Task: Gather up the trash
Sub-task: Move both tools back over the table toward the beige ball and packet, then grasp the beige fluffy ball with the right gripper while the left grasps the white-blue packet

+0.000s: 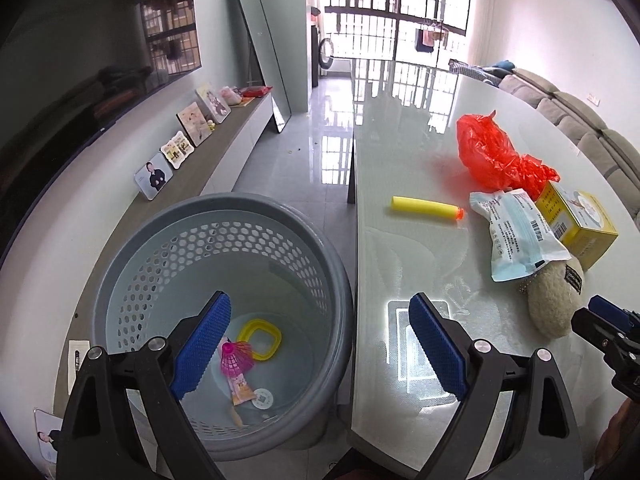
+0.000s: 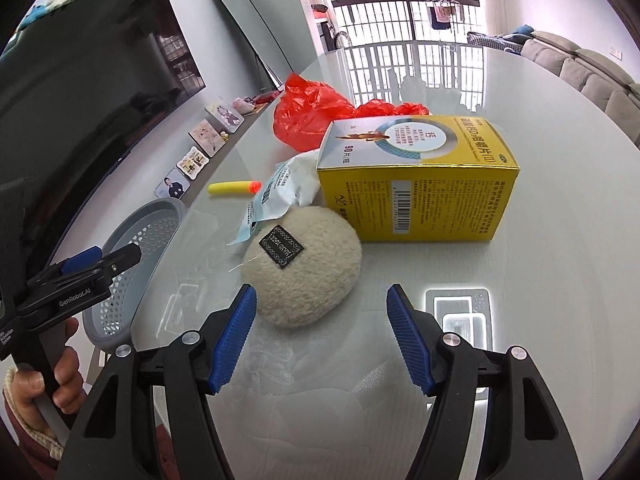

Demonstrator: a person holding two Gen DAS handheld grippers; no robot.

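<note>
Judging from the layout, the step in hand was a pickup from the table [image 2: 540, 280], a broad glossy white top that mirrored the barred balcony window [image 2: 400, 4] and a ceiling lamp. The room around it held a dark television [image 2: 80, 92] on the wall, a grey sofa [image 2: 592, 72] at the far side, a leaning mirror [image 1: 260, 48] and a low shelf with small framed pictures.

The grey perforated basket [image 1: 224, 248] stood on the floor just beside the table's edge, already holding a yellow ring [image 1: 260, 338], a pink shuttlecock [image 1: 236, 360] and a small wrapper. The trash left on the table sat in one cluster: a yellow carton [image 2: 416, 196], a crumpled red plastic bag [image 2: 312, 112], a beige fuzzy pouch [image 2: 304, 268], a pale blue packet [image 1: 520, 232] and, a little apart, a yellow foam dart [image 1: 426, 207].

The right gripper [image 2: 320, 336] had its jaws parted and empty, the pouch just ahead of them. To do it well, I would centre the pouch between the pads and close on its soft middle, staying clear of the packet tucked against it.

The left gripper [image 1: 320, 344] was spread wide with nothing in it, straddling the basket rim and table edge
</note>
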